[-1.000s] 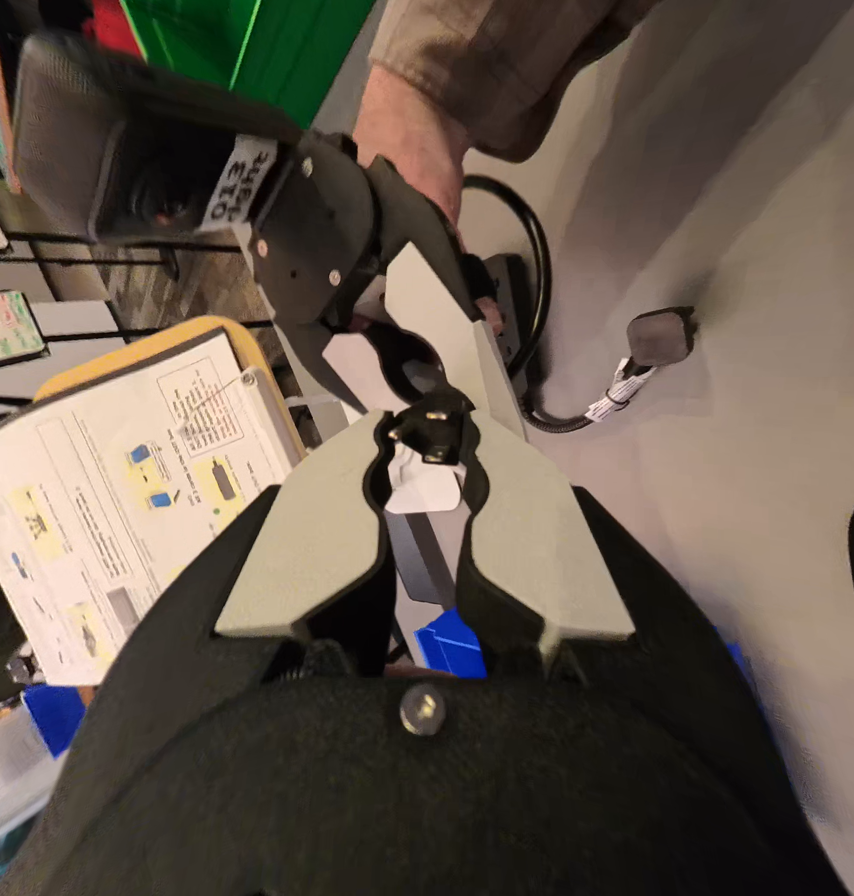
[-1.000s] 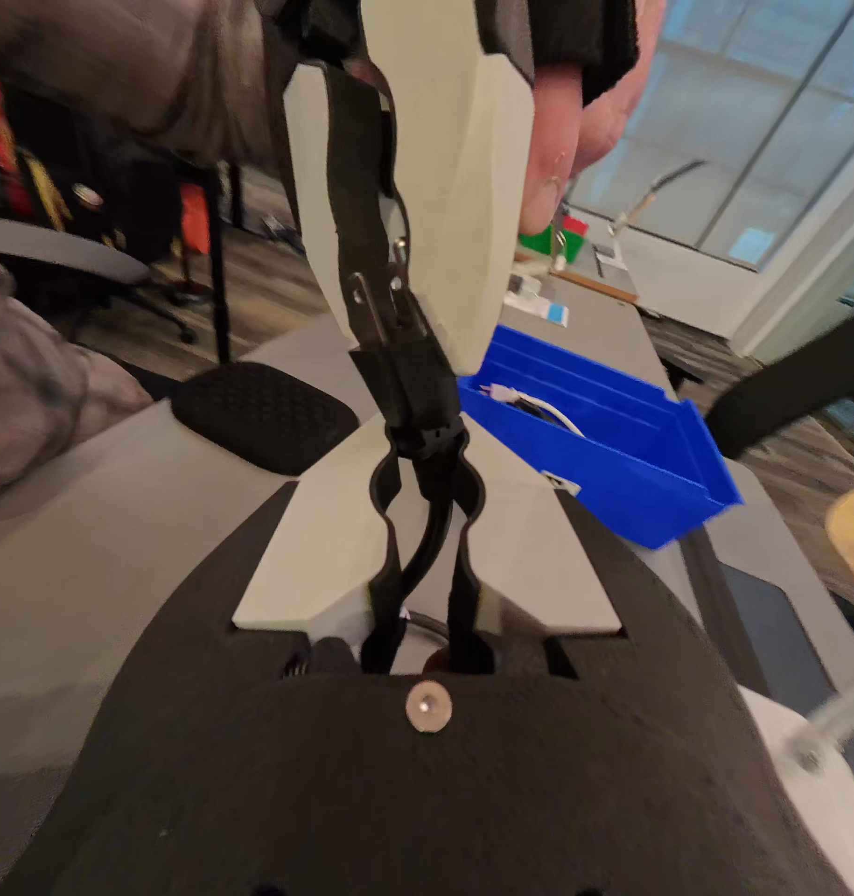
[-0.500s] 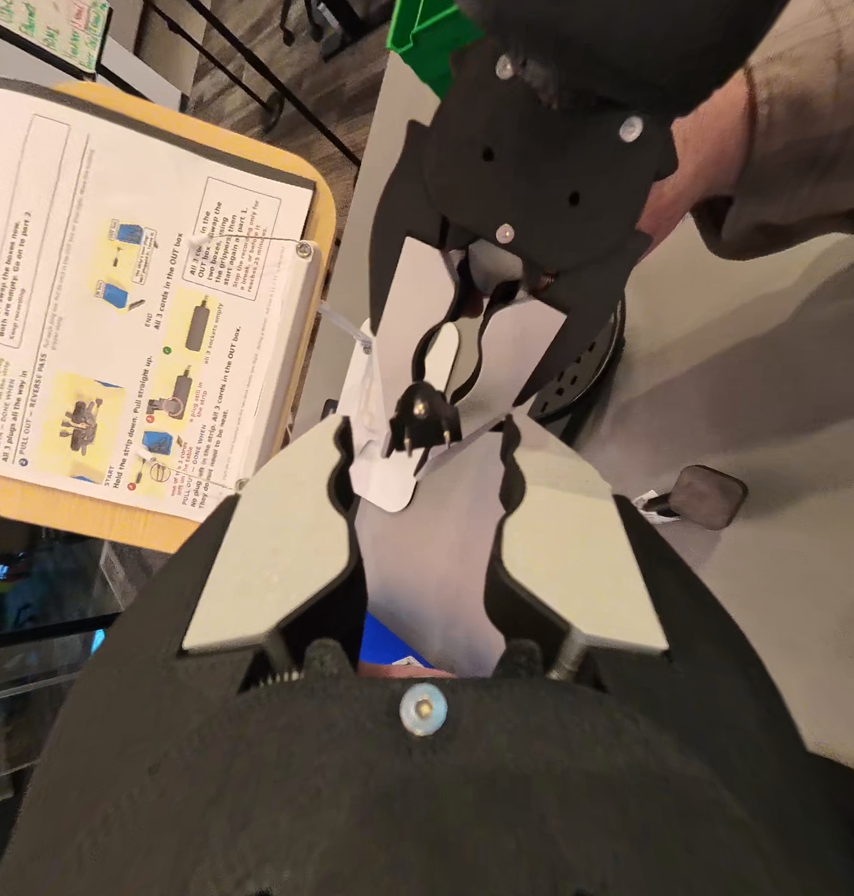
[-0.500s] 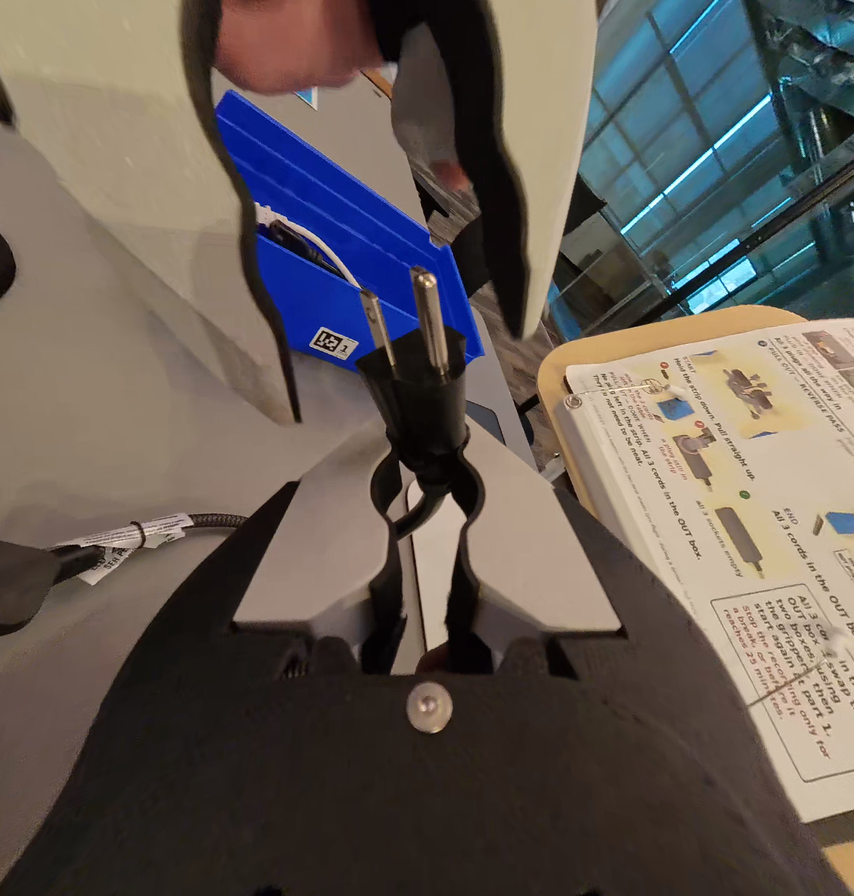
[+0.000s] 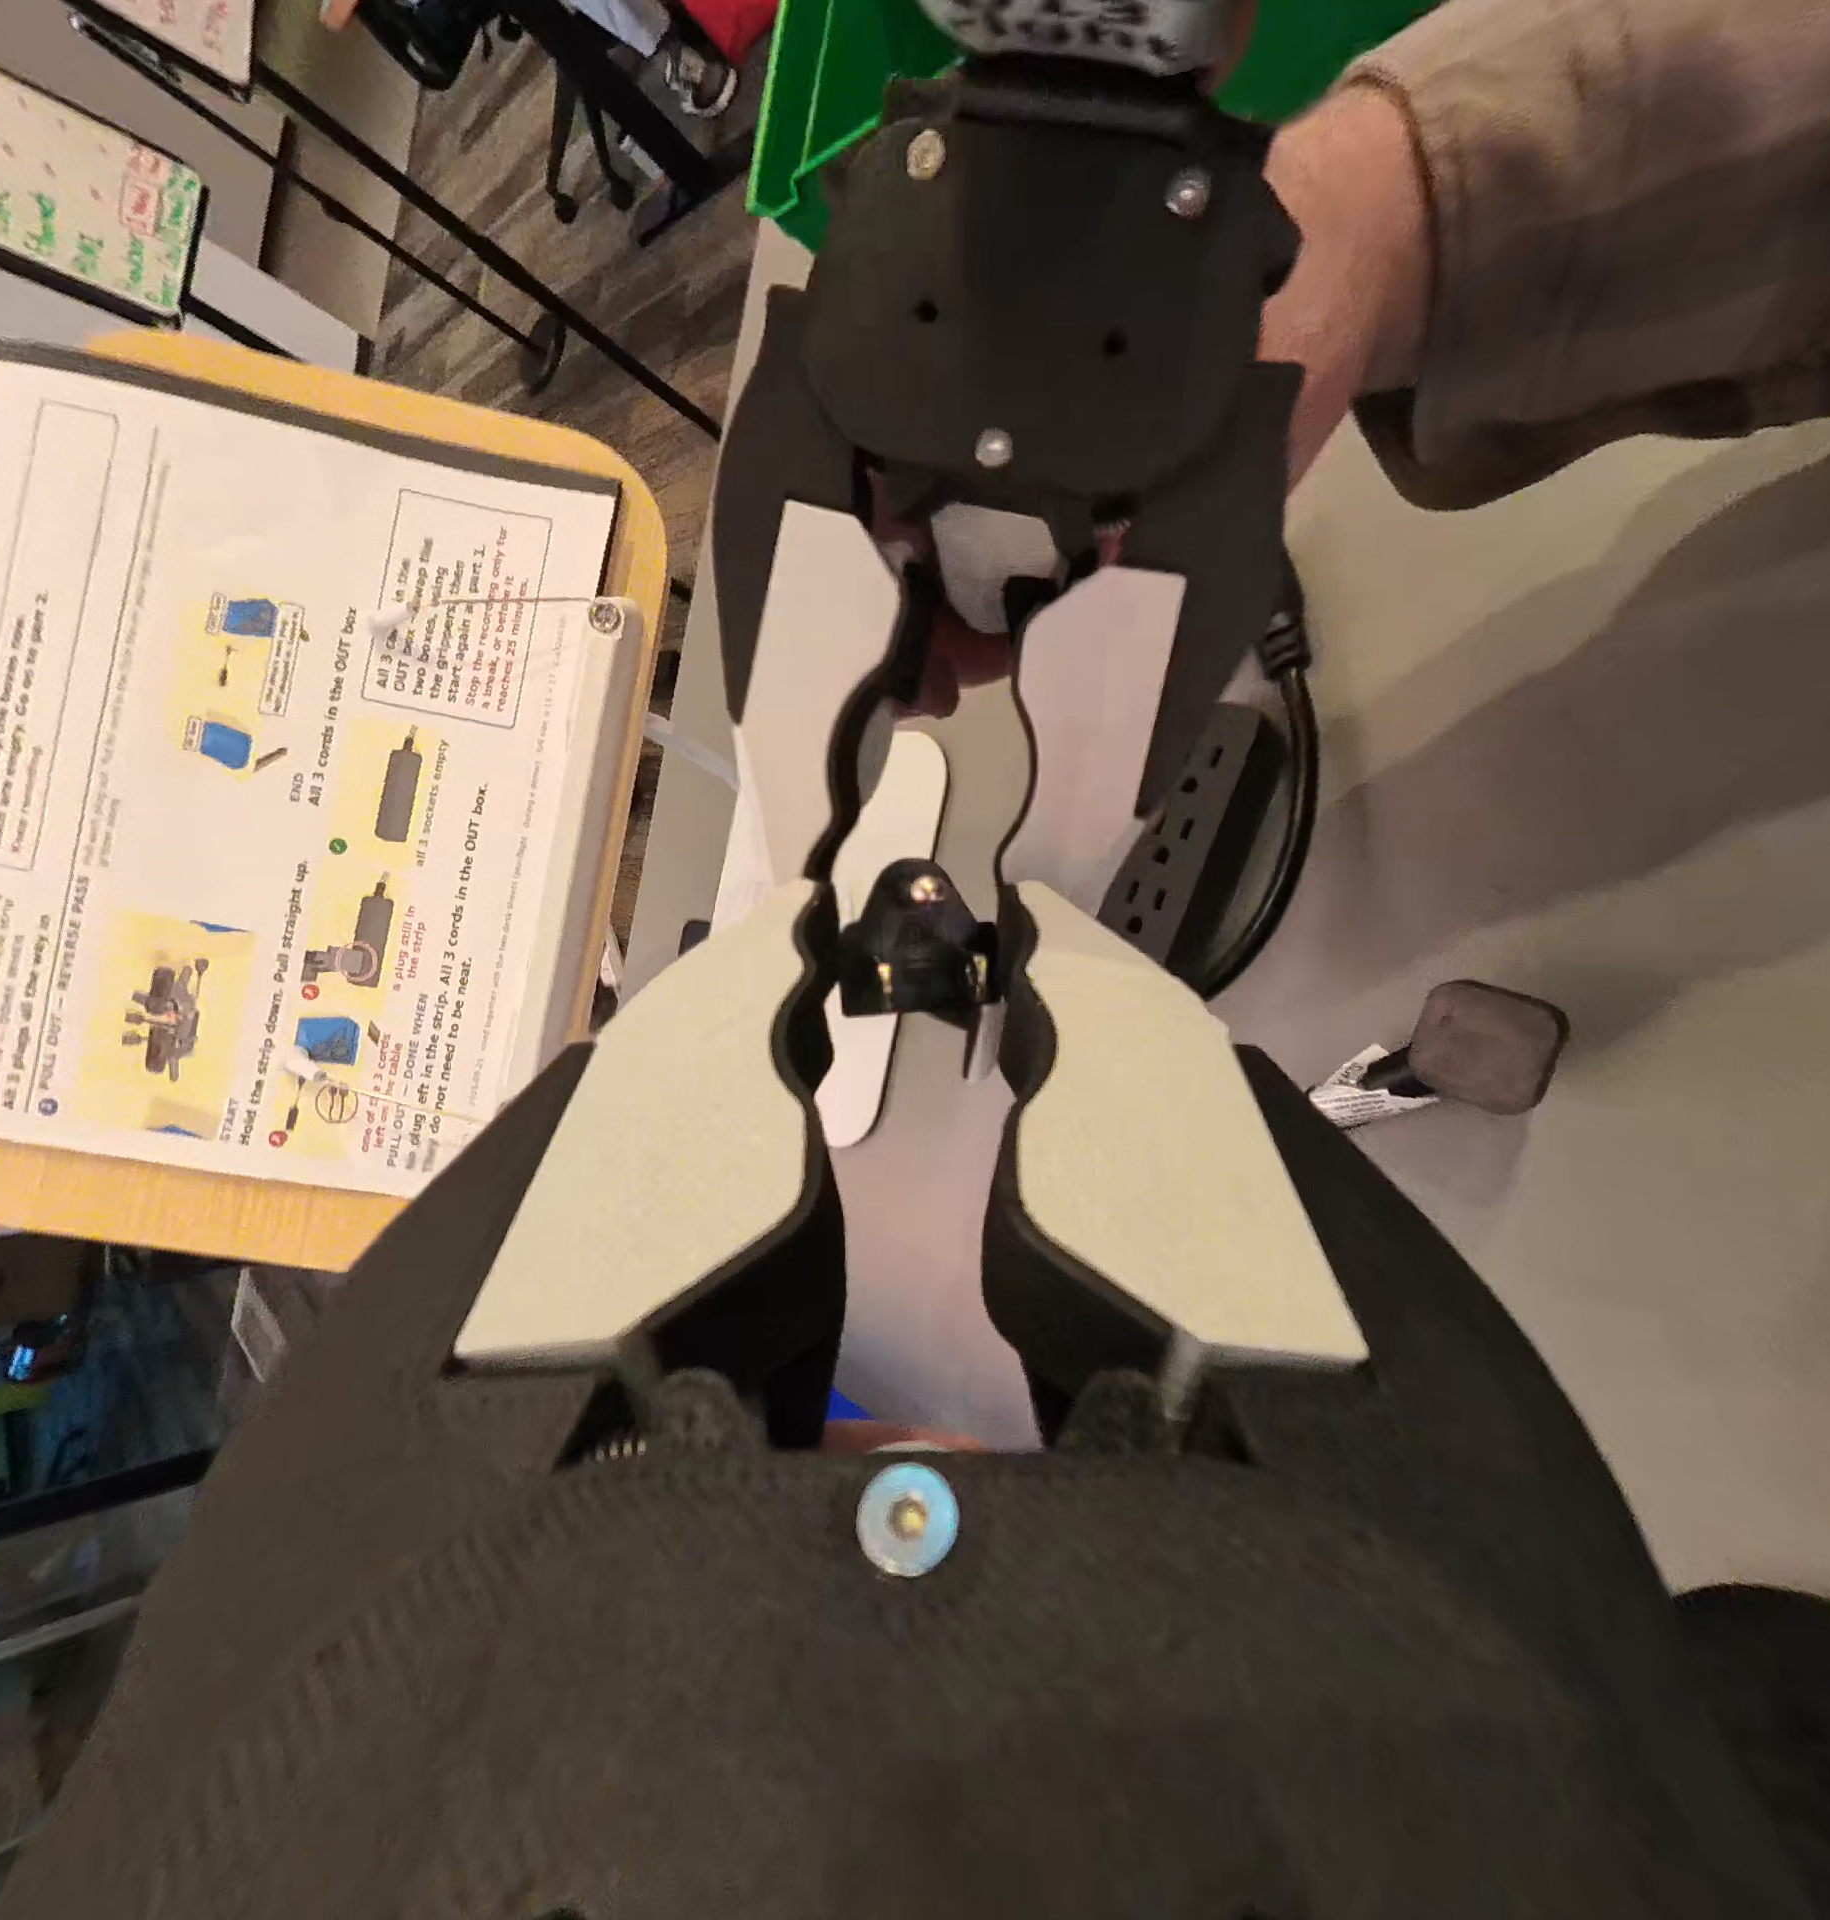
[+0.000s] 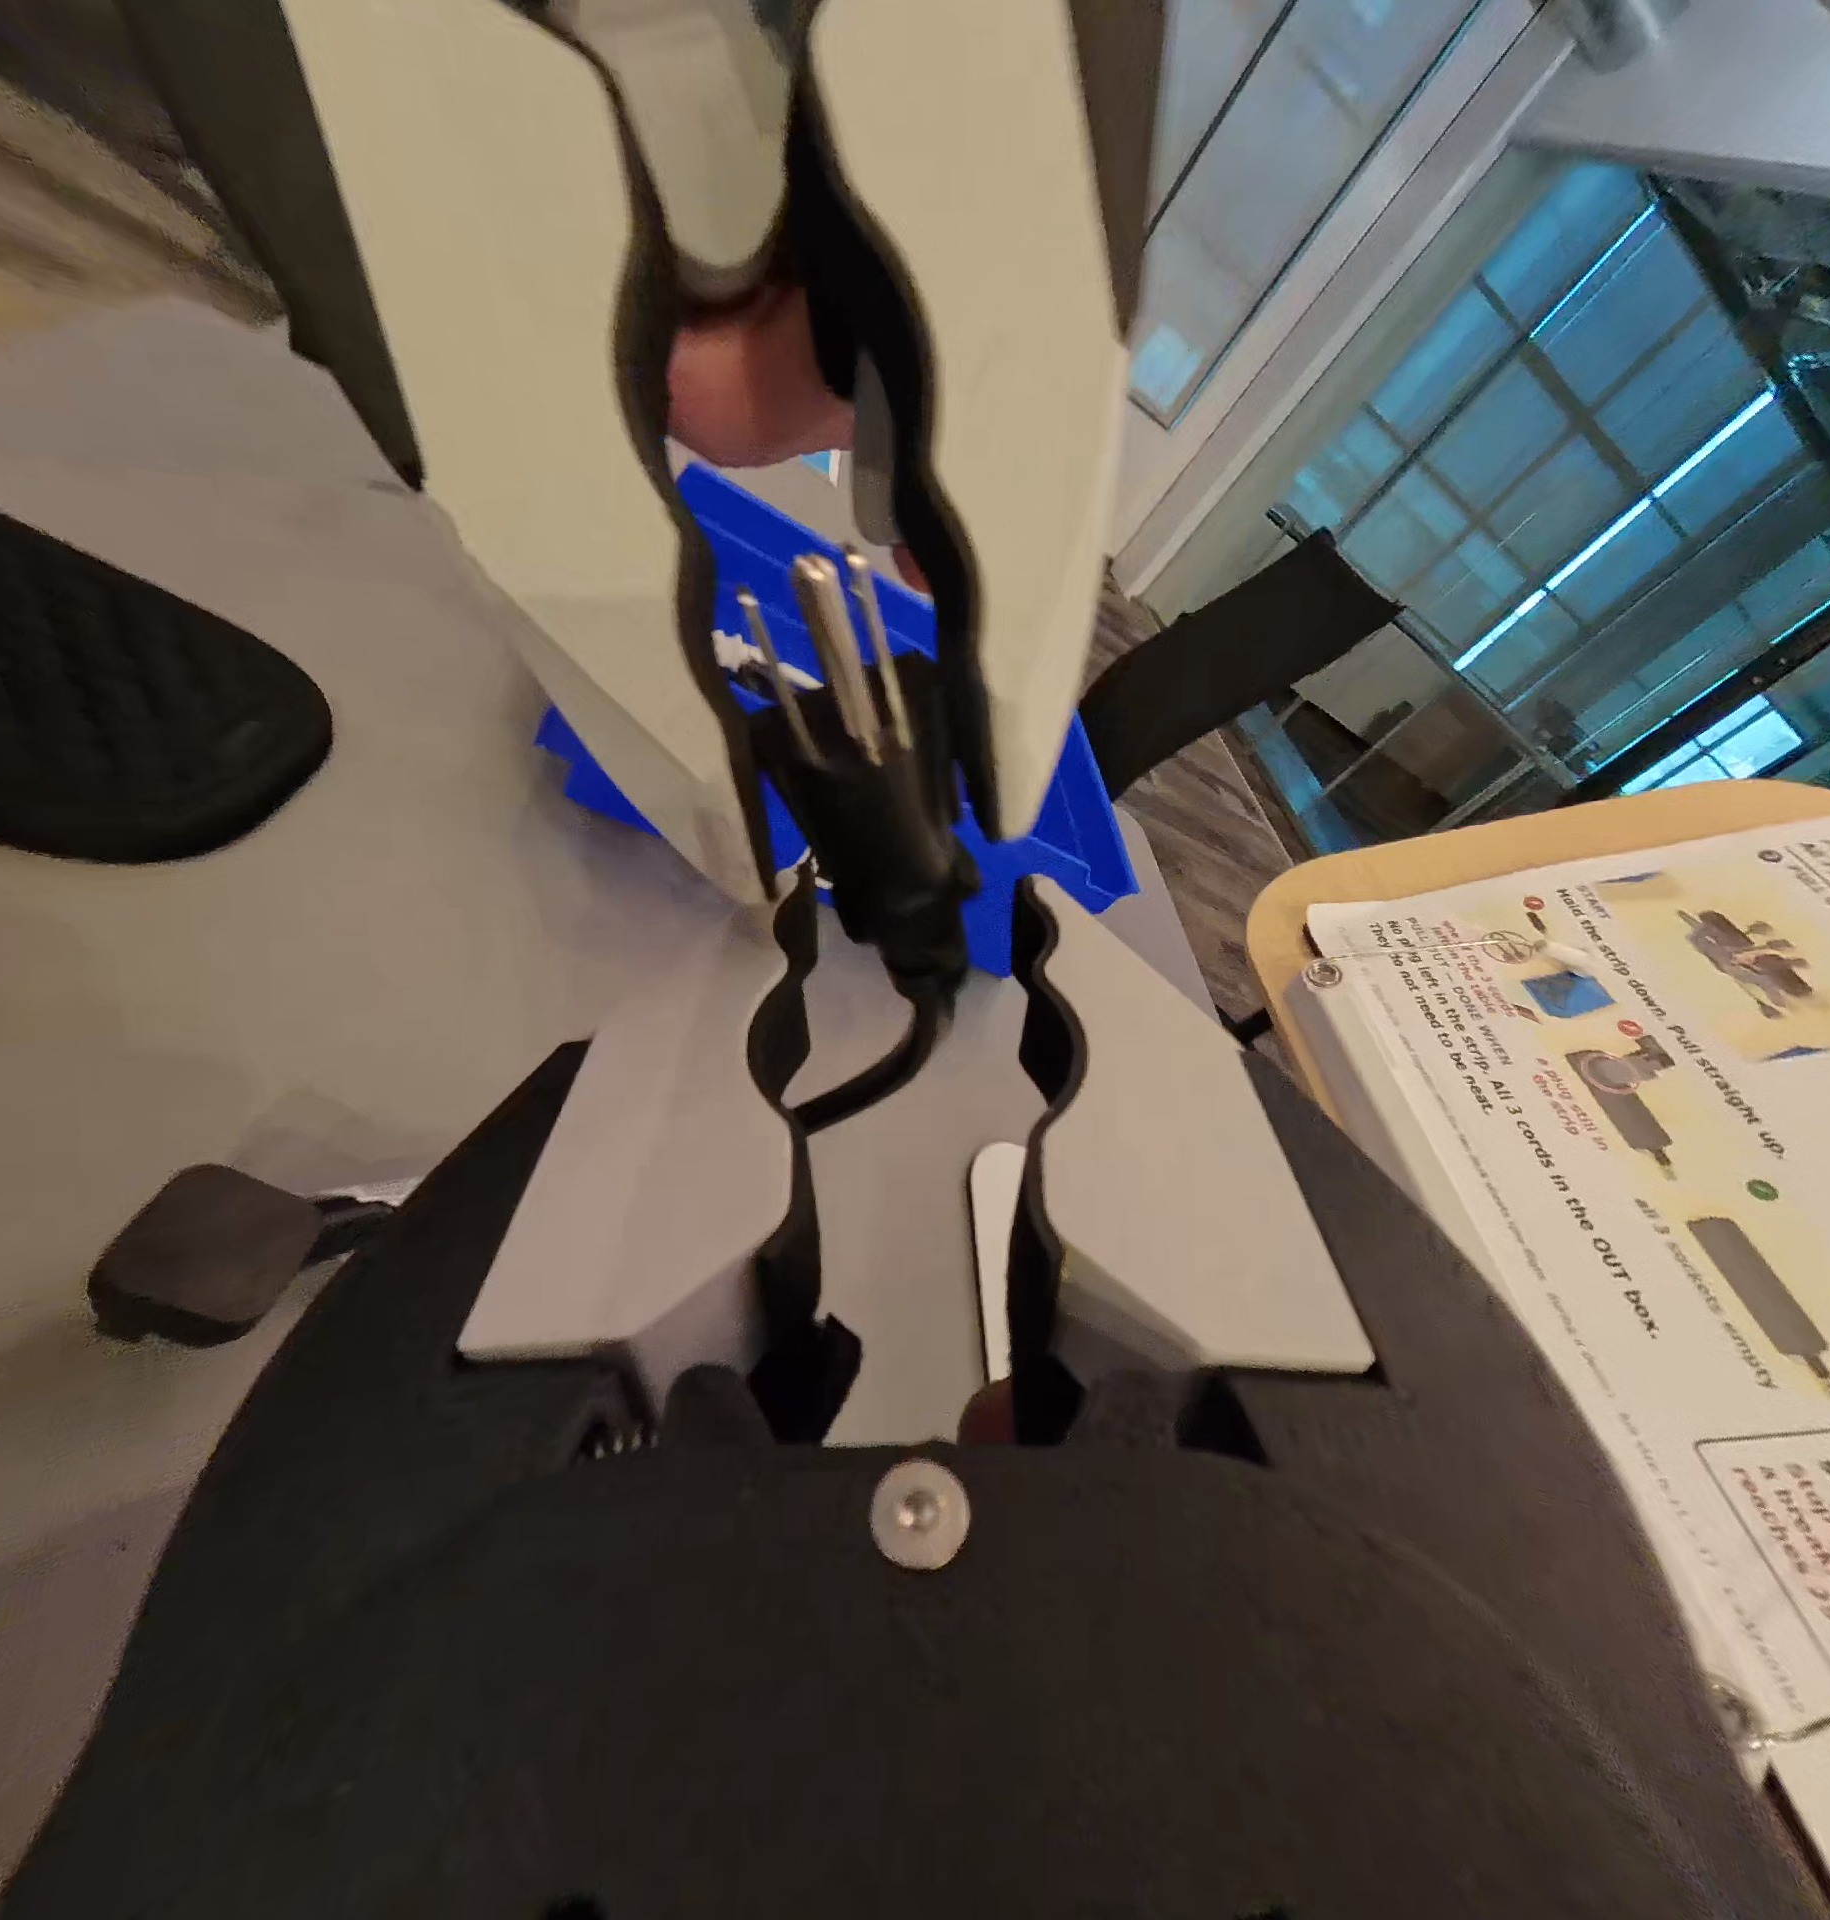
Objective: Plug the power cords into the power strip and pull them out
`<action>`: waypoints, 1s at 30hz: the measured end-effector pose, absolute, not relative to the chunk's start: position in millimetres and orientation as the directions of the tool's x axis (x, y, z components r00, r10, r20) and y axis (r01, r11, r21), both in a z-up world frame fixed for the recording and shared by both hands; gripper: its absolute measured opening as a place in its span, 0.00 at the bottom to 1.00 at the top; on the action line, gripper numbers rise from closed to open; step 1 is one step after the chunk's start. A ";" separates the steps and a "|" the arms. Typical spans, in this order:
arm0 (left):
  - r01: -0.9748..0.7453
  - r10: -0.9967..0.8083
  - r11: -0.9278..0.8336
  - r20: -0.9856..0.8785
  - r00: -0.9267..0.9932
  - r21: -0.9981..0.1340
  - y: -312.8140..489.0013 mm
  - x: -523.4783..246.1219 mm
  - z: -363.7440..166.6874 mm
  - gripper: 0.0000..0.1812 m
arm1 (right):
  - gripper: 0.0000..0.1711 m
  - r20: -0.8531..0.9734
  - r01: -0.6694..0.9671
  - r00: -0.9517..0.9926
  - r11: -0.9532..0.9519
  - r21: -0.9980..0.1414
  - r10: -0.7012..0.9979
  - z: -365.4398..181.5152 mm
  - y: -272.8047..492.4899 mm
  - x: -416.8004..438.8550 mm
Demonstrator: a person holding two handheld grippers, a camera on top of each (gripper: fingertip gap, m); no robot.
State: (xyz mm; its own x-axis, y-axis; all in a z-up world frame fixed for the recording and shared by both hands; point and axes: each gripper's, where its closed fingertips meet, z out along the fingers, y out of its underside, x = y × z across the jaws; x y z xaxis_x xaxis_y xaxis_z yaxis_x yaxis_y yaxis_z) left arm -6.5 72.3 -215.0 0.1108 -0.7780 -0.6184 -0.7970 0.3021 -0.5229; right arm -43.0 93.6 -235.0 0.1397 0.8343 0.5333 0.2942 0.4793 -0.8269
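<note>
**Desk:** What did the left wrist camera give you?

**Me:** I saw the left gripper (image 5: 916,935) closed on the black plug (image 5: 916,951). The plug sat right at the fingertips, with its prongs pointing back toward that camera. The right gripper (image 5: 911,868) faced mine nose to nose, tips nearly meeting, and its fingers stood apart with a clear gap between them. A hand in a tan sleeve (image 5: 1576,239) held it from behind. The power strip (image 5: 1191,831) lay on the grey table (image 5: 1617,1351), behind the right gripper and off to its side, with its row of sockets showing. A black adapter block (image 5: 1482,1060) rested on the table near it. The printed instruction sheet (image 5: 267,727) sat on its wooden board at the table's edge, and I caught a green bin (image 5: 817,104) at the top.

**Desk:** And the right wrist camera?

**Me:** It told the same story from the other end. My own fingers there were spread and touching nothing. The plug stood just beyond their tips, pinched between the other tool's pale fingers, prongs aimed away from me. Its cord (image 6: 869,1081) curved down into the gap between my open fingers (loose, as far as I could see). A blue bin (image 6: 1056,831) showed behind the plug, and a black mesh pad (image 6: 111,686) sat off to one side.
</note>
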 end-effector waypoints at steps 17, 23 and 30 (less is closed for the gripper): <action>-0.503 -0.897 0.389 -0.442 -0.015 -0.772 20.6 29.6 -156.9 0.15 | 0.06 0.249 -0.410 -0.183 0.157 -0.898 0.951 -180.4 33.2 -29.0; -0.483 -0.898 0.360 -0.436 0.052 -0.798 36.4 14.1 -154.8 0.15 | 0.05 0.217 -0.301 -0.107 0.176 -0.937 0.970 -182.1 50.5 -29.0; -0.345 -0.944 0.267 -0.316 0.092 -0.900 48.3 1.2 -173.0 0.16 | 0.04 0.321 -0.012 -0.020 0.321 -0.947 0.947 -192.3 61.9 -12.7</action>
